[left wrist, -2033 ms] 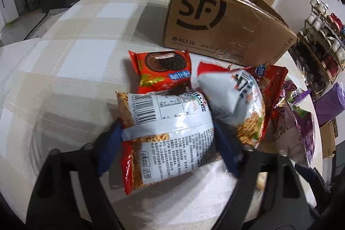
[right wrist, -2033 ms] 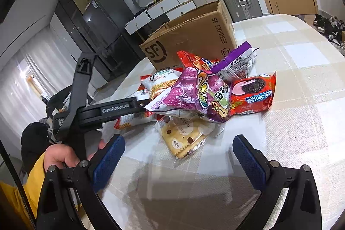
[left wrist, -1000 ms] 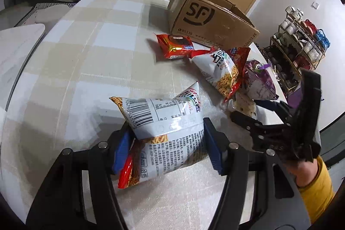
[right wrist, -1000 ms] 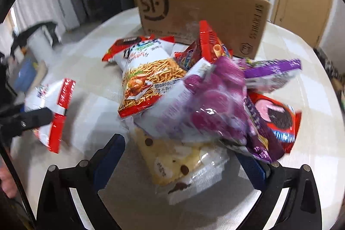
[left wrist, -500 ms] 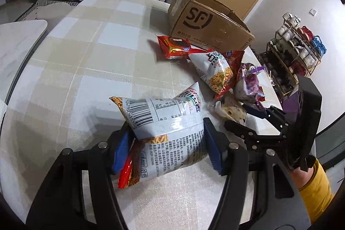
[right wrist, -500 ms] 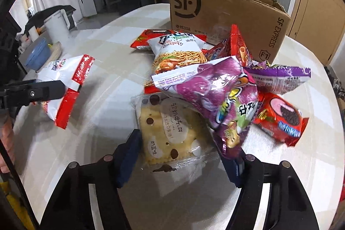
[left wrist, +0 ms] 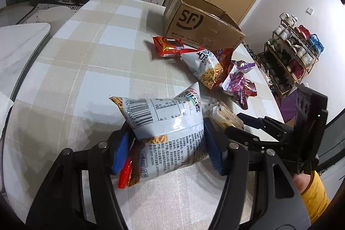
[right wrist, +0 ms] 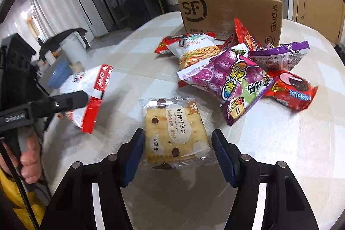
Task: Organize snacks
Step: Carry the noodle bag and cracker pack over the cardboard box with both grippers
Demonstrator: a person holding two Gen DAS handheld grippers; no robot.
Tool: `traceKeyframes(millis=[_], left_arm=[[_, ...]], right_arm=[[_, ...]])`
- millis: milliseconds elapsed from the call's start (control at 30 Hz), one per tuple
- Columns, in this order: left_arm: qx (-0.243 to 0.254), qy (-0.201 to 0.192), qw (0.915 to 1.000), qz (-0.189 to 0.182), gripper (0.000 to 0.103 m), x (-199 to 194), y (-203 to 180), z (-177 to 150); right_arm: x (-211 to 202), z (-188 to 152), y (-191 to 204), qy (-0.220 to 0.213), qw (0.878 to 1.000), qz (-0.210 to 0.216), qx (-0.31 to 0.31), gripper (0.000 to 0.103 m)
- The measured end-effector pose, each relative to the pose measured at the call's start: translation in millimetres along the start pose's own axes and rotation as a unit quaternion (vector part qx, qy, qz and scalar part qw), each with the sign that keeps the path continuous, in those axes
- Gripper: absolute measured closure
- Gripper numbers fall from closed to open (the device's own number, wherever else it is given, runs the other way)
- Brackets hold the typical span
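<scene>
My left gripper (left wrist: 166,149) is shut on a white and red noodle snack bag (left wrist: 168,128), held above the checked table; the bag also shows in the right wrist view (right wrist: 88,92). My right gripper (right wrist: 180,153) has closed on a clear cracker pack (right wrist: 174,128), its blue pads touching both sides; the pack also shows in the left wrist view (left wrist: 226,114). A pile of snacks lies beyond: a purple bag (right wrist: 228,77), a noodle bag (right wrist: 194,49), a red cookie pack (right wrist: 291,89). An open SF cardboard box (right wrist: 230,12) stands behind them.
The round table (left wrist: 86,61) has a checked cloth; its edge curves at left and right. Another red cookie pack (left wrist: 168,46) lies by the box (left wrist: 200,25). A shoe rack (left wrist: 293,51) stands off to the right, drawers and suitcases behind.
My left gripper lifted the noodle bag away from the pile and holds it apart. My right gripper moved in on the cracker pack and its jaws narrowed onto it.
</scene>
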State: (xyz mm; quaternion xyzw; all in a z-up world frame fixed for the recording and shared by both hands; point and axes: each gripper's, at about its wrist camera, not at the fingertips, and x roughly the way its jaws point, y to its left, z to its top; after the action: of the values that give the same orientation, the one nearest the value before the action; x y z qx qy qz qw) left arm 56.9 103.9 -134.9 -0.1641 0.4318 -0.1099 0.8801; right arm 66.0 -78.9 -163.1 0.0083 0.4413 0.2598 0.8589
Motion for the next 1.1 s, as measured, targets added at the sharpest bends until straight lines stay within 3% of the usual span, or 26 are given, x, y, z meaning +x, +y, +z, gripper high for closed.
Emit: traceKeyframes(millis=[167, 367, 733, 767, 1100], left_arm=[[0.002, -0.001, 1.0000, 0.002, 0.044, -5.1, -3.1, -2.4], [0.011, 0.001, 0.9999, 0.003, 0.044, -10.6, -8.9, -6.0], [0.008, 0.006, 0.9999, 0.008, 0.044, -8.1, -7.0, -7.8], [0.007, 0.007, 0.9999, 0.009, 0.044, -7.5, -5.9, -7.8], [0.005, -0.003, 0.9999, 0.013, 0.044, -16.4, -2.1, -6.0]], right_arm=[[-15.3, -8.2, 5.5, -0.008, 1.000, 0.014, 0.004, 0.039], [0.0, -14.1, 12.9, 0.030, 0.999, -0.002, -0.026, 0.038], [24.7, -0.5, 40.0, 0.058, 0.990, -0.036, -0.122, 0.039], [25.1, 0.1, 37.7, 0.059, 0.990, -0.037, -0.122, 0.044], [-8.4, -1.9, 24.5, 0.011, 0.998, -0.005, -0.067, 0.044]])
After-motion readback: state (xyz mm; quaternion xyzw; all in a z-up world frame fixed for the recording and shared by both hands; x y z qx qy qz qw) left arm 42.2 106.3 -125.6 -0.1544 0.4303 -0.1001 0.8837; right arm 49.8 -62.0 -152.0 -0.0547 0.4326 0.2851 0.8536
